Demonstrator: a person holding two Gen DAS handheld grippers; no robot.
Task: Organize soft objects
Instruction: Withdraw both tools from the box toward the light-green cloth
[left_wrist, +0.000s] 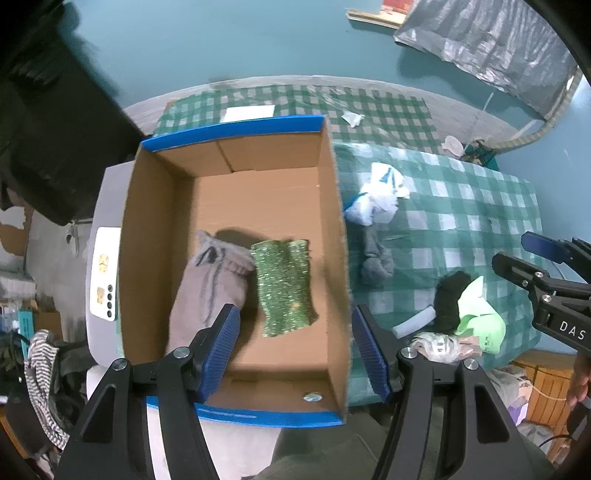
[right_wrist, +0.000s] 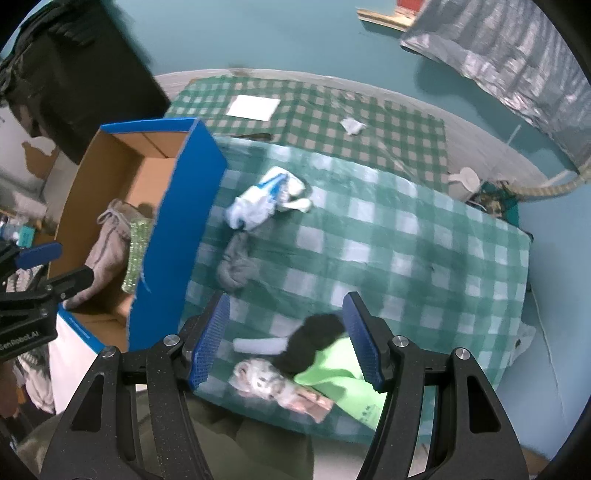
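Looking down, the left view shows the left gripper (left_wrist: 295, 350), released, above the box (left_wrist: 334, 221) floor with 2 items: grey garment (left_wrist: 207, 288), green cloth (left_wrist: 284, 288). Right view shows the right gripper (right_wrist: 286, 339), released, over the lower-centre pile (right_wrist: 317, 362) on the blanket (right_wrist: 424, 258).

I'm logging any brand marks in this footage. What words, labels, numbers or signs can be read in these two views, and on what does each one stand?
"DAS": white letters on the black body of the right gripper, cut off by the picture's edge.
"enRobot.AI": white letters on the black body of the left gripper, its start cut off.
Faint print on the cardboard box's blue near rim: too small to read.
Small dark marks on the light green cloth: too blurred to read.
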